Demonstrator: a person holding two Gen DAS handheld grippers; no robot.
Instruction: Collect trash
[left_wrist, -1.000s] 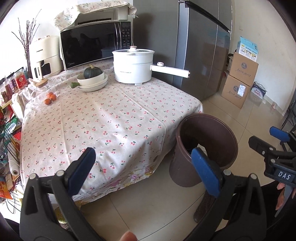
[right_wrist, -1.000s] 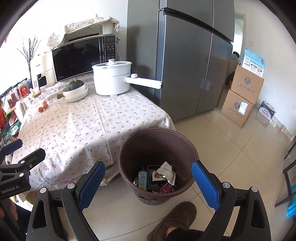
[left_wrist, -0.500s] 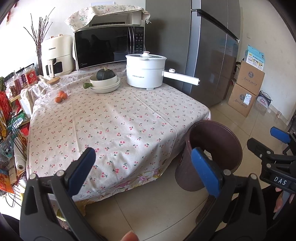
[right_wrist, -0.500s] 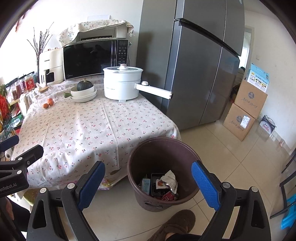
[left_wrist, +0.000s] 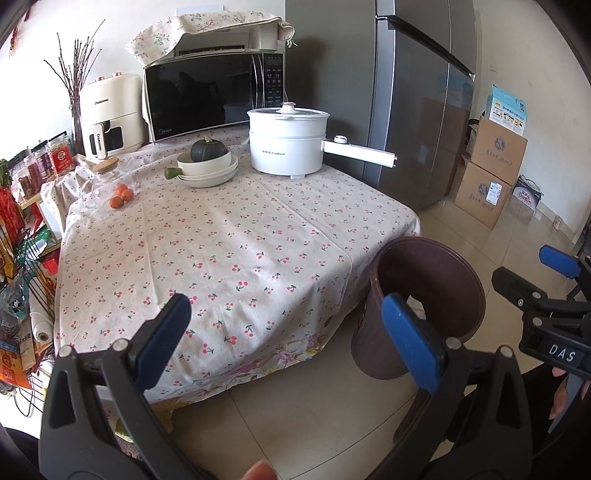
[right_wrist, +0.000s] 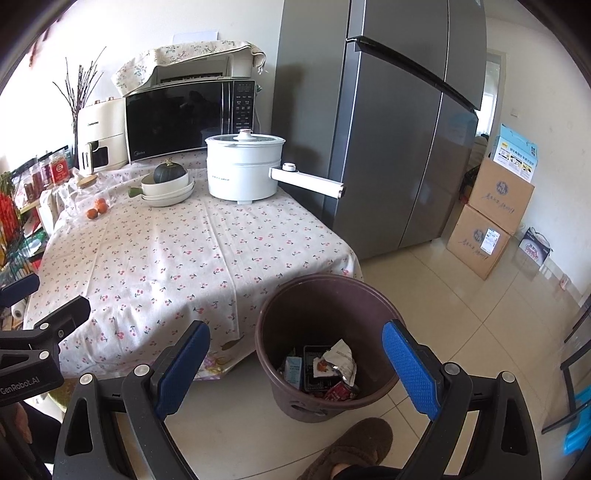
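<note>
Trash (right_wrist: 325, 369) lies in the bin (right_wrist: 376, 306) on the floor, right of the table (right_wrist: 166, 258); I read my left gripper (left_wrist: 284, 343) and right gripper (right_wrist: 295, 365) wide open, empty.

Bin (left_wrist: 424, 295) interior hidden behind its near wall in left view. Slipper (right_wrist: 351, 448) cut off by bottom edge, right view. Box (right_wrist: 491, 240) label print too small to read.

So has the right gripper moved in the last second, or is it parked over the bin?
Yes. In the right wrist view the brown bin, the table and the fridge sit lower than before, so the open right gripper has tilted upward or risen.
</note>
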